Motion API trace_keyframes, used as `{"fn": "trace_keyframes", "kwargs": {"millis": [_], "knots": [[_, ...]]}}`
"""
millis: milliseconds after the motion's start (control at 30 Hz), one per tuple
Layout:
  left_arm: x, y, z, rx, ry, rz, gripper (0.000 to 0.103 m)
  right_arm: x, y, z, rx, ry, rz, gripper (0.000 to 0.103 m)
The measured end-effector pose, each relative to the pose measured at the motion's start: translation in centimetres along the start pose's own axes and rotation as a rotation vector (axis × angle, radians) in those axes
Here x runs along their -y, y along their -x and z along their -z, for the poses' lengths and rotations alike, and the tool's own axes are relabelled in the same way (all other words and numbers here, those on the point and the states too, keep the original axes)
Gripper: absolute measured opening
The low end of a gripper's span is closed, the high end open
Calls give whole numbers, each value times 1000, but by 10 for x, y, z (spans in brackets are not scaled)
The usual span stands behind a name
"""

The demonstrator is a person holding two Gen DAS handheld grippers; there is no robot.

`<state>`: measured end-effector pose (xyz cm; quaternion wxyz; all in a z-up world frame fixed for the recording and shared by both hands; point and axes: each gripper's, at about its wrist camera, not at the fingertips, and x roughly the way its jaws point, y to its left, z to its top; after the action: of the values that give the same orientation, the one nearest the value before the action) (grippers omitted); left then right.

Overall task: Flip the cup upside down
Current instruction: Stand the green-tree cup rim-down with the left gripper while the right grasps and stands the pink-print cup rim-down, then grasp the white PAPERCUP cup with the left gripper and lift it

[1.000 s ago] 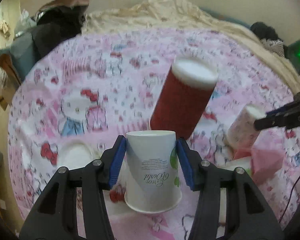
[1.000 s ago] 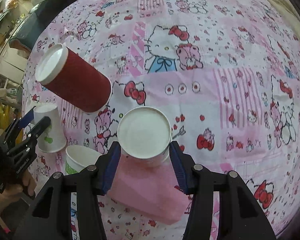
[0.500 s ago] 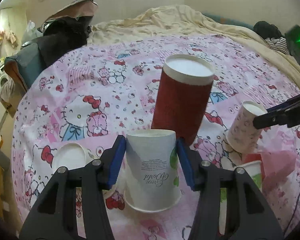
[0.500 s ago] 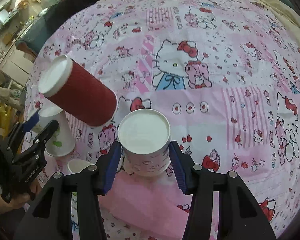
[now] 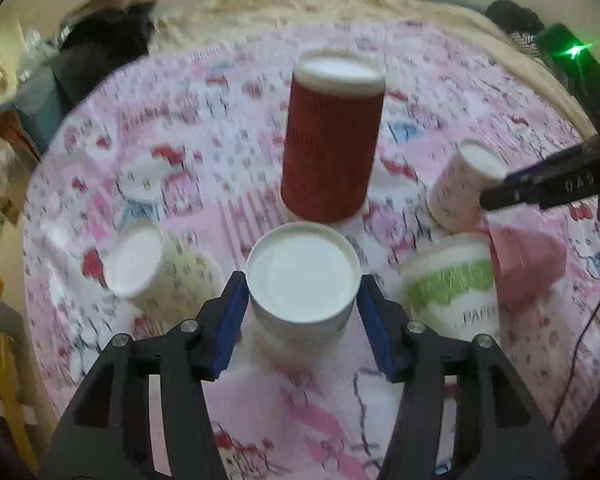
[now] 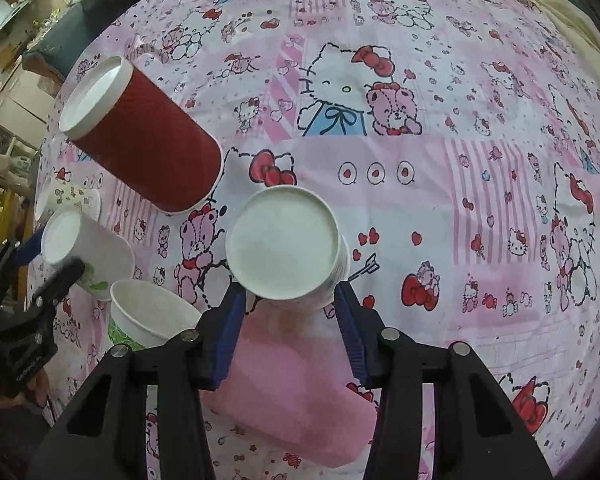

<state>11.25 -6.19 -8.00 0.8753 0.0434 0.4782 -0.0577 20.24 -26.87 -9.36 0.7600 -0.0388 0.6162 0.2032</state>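
Observation:
My left gripper (image 5: pixel 302 308) is shut on a white paper cup (image 5: pixel 302 276), held bottom-up so I see its flat base; it also shows in the right wrist view (image 6: pixel 86 254). My right gripper (image 6: pixel 288 312) is shut on a white patterned paper cup (image 6: pixel 282 246), also bottom-up, seen from the left wrist view (image 5: pixel 464 184) at the right. Both cups are over the pink Hello Kitty cloth (image 6: pixel 420 160).
A tall red ribbed cup (image 5: pixel 334 140) stands upside down behind the left cup. A small patterned cup (image 5: pixel 156 270) sits bottom-up at the left. A green-printed paper cup (image 5: pixel 450 280) stands with its mouth up beside a pink cup (image 5: pixel 526 260) lying on its side.
The left gripper has tilted down over its cup, so its base now faces the camera. The right gripper has moved slightly forward with its cup.

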Motion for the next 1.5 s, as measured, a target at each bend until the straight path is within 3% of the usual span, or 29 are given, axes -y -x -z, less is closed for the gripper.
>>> {"fn": "trace_keyframes", "kwargs": {"millis": [133,233,467,700,900,1067,1267,1333,1367,1500], "knots": [[-8,2,5,-13,34,10,64,0,4,3,6,-6,-12,52],[-12,7,5,-7,47,25,65,2,9,5,17,-23,-30,65],[-14,32,7,-13,94,65,65,8,26,7,58,-76,-52,70],[7,55,26,-54,129,163,66,24,52,38,116,-216,-54,80],[40,39,38,-97,117,226,66,36,66,73,166,-389,-113,82],[67,9,49,-114,71,215,66,38,70,97,167,-418,-110,82],[81,-4,51,-61,60,184,65,50,67,111,143,-442,-111,82],[83,-9,50,-56,56,170,59,51,64,109,134,-445,-121,82],[84,-11,50,-58,53,167,51,50,63,108,132,-444,-120,82],[85,-10,51,-68,27,161,50,48,61,103,134,-441,-128,82]]}}
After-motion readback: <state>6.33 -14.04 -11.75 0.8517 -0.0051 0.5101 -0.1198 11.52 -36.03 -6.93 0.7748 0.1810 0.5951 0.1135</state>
